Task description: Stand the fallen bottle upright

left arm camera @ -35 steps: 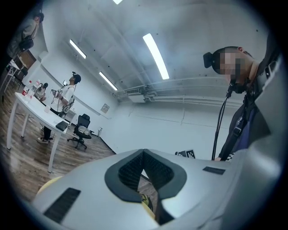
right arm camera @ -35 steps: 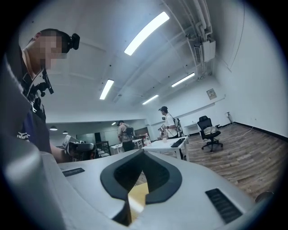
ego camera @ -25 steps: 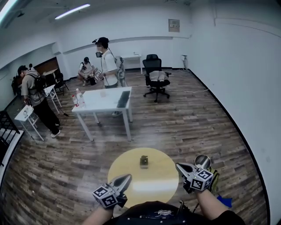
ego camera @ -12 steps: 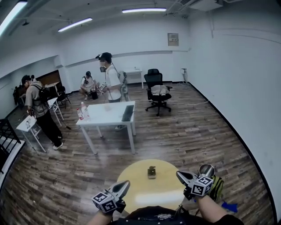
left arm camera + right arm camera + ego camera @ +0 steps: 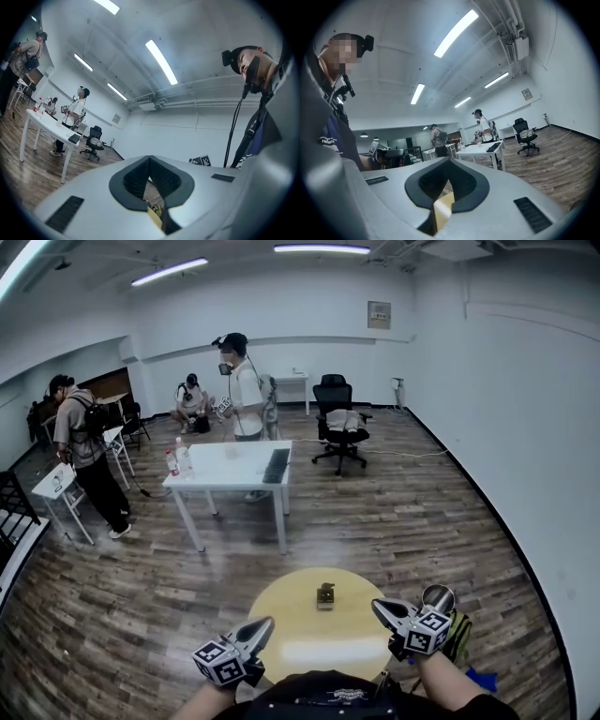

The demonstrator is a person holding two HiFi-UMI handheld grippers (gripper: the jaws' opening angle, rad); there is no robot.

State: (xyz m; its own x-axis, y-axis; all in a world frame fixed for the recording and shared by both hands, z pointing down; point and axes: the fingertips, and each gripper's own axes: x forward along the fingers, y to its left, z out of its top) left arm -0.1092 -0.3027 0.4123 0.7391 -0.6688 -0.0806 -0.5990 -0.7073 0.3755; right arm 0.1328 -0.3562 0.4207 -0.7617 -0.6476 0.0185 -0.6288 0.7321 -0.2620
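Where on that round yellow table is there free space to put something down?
Most of the yellow table is bare: the wide near patch between the left gripper and the right gripper. Only the far side holds one small dark object.

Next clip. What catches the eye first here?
A round yellow table sits low in the head view, bearing one small dark object toward its far side. The left gripper and right gripper hang shut and empty at its near side. Behind, a white table carries bottles at its left end, with a person standing beyond it.
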